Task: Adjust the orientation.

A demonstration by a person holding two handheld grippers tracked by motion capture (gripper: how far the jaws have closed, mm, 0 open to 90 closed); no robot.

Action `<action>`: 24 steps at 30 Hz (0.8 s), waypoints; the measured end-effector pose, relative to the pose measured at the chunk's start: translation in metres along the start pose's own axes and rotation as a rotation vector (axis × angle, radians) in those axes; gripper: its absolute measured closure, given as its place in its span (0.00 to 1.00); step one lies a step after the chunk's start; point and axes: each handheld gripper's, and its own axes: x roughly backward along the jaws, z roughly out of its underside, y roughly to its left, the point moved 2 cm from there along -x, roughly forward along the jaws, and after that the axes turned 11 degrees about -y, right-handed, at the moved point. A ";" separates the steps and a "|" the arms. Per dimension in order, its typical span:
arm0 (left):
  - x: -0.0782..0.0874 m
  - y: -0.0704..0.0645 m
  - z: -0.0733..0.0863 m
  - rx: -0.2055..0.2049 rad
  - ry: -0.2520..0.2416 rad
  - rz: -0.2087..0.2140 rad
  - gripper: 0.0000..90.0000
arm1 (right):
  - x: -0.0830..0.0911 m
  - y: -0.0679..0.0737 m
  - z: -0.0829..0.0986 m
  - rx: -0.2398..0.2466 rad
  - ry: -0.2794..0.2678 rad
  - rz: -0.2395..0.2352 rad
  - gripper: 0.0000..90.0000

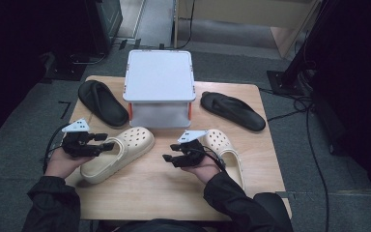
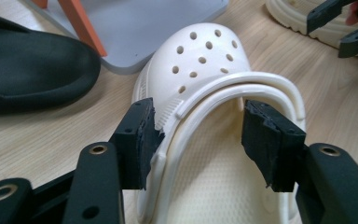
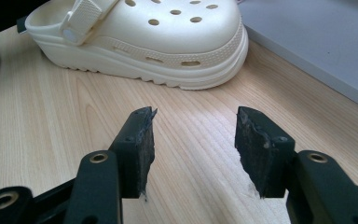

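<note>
Fingers (image 2: 142,135) of our left gripper (image 1: 102,141) gape astride the clog (image 2: 200,60) strap; we pinch squarely, right gripper (image 1: 171,153) idle, spread at four o'clock.

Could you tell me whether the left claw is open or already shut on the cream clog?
Open. In the left gripper view the left claw straddles the cream clog's heel strap; its jaws stand apart, unclamped.

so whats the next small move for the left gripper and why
Probably close the left gripper on the clog. Its jaws stand open on either side of the heel strap and rim, the left pad already touching the clog's side, the right one apart. The right gripper is open over bare table, so the left looks set to grasp first.
</note>
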 end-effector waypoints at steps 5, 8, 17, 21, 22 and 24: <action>-0.009 0.002 0.002 -0.008 0.010 -0.009 0.52 | -0.002 0.001 0.001 -0.002 0.006 -0.001 0.53; -0.016 0.005 0.003 0.005 0.017 0.001 0.55 | -0.003 0.000 0.002 -0.004 0.010 -0.002 0.53; -0.020 0.002 0.001 0.034 0.032 0.032 0.67 | -0.005 0.003 0.003 -0.009 0.012 -0.017 0.55; -0.024 -0.008 -0.002 0.037 0.024 0.104 0.72 | -0.006 0.005 0.003 -0.007 0.011 -0.028 0.56; -0.025 -0.011 -0.003 0.039 0.026 0.116 0.73 | -0.006 0.006 0.003 -0.006 0.009 -0.030 0.56; -0.029 -0.016 -0.003 0.040 0.035 0.149 0.73 | -0.007 0.007 0.003 -0.003 0.009 -0.033 0.56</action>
